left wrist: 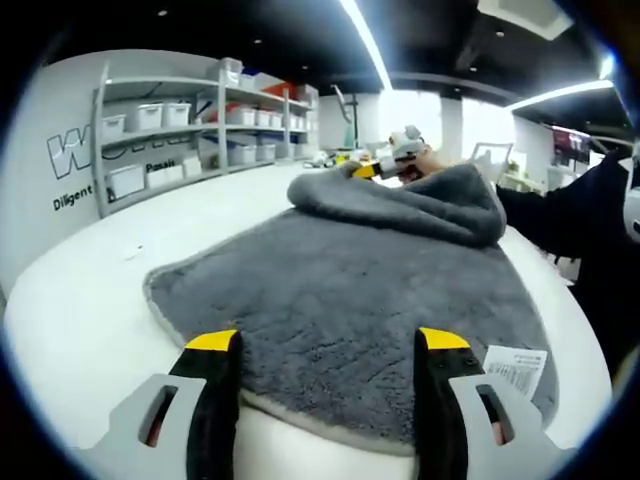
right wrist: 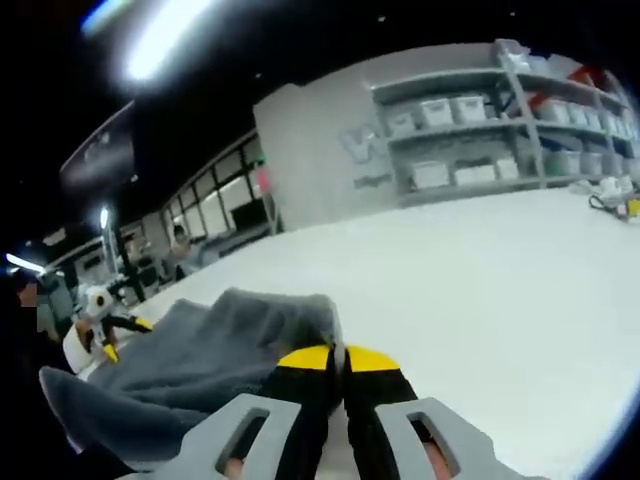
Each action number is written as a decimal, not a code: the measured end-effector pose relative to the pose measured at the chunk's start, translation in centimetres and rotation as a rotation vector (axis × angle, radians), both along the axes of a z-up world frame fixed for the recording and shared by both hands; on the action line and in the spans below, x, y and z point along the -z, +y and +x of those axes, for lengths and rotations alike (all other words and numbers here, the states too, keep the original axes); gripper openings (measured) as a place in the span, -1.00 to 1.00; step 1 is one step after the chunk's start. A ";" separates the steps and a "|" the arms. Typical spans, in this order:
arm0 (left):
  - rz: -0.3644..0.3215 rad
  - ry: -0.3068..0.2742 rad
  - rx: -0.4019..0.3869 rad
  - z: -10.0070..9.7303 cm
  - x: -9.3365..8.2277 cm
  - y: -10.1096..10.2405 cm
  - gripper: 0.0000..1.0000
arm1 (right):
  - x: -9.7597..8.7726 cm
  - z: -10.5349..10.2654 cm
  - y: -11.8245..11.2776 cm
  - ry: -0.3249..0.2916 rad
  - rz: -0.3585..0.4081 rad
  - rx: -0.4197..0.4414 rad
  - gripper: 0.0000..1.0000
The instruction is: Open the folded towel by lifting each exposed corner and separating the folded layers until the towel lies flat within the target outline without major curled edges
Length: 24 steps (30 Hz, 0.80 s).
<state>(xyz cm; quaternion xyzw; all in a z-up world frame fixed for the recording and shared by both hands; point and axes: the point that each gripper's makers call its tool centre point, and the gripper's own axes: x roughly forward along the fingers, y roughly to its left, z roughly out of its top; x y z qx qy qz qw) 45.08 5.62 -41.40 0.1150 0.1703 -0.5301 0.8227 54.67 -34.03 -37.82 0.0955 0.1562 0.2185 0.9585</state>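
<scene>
Counter [left wrist: 90, 300]: white, bare beyond the towel's edges. Towel [left wrist: 340, 290]: grey, spread on it, far corner folded over. Shelf bins [left wrist: 160, 115]: contents unreadable. Your left gripper [left wrist: 327, 345]: jaws wide, holding nothing. Your right gripper [right wrist: 337, 357]: clamped on towel's corner.

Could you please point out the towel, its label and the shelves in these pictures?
towel [left wrist: 340, 290]: left gripper view, on the flat grey pile in its middle.
label [left wrist: 516, 370]: left gripper view, on the white tag with the barcode at the towel's edge.
shelves [left wrist: 180, 125]: left gripper view, on a shelf holding white bins.
</scene>
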 end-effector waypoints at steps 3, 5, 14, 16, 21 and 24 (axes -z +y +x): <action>-0.002 0.000 0.000 -0.1 0.0 0.0 0.38 | 0.0 0.1 -0.9 -0.024 -0.062 0.038 -1.00; -0.003 0.000 0.000 -0.1 0.0 0.0 0.38 | -0.1 -0.2 -0.9 -0.034 -0.081 0.048 -1.00; -0.014 -0.001 -0.002 0.5 -0.1 0.3 0.36 | 0.3 -0.3 -2.5 -0.032 -0.108 0.074 -1.00; -0.016 -0.002 -0.003 0.5 -0.1 0.3 0.36 | 0.4 -0.3 -2.8 -0.031 -0.110 0.076 -1.00; -0.018 -0.003 -0.003 0.4 -0.2 0.2 0.36 | 0.4 -0.3 -3.6 -0.032 -0.113 0.088 -1.00; -0.019 -0.003 -0.004 0.5 -0.2 0.3 0.36 | 0.5 -0.3 -3.9 -0.032 -0.123 0.093 -1.00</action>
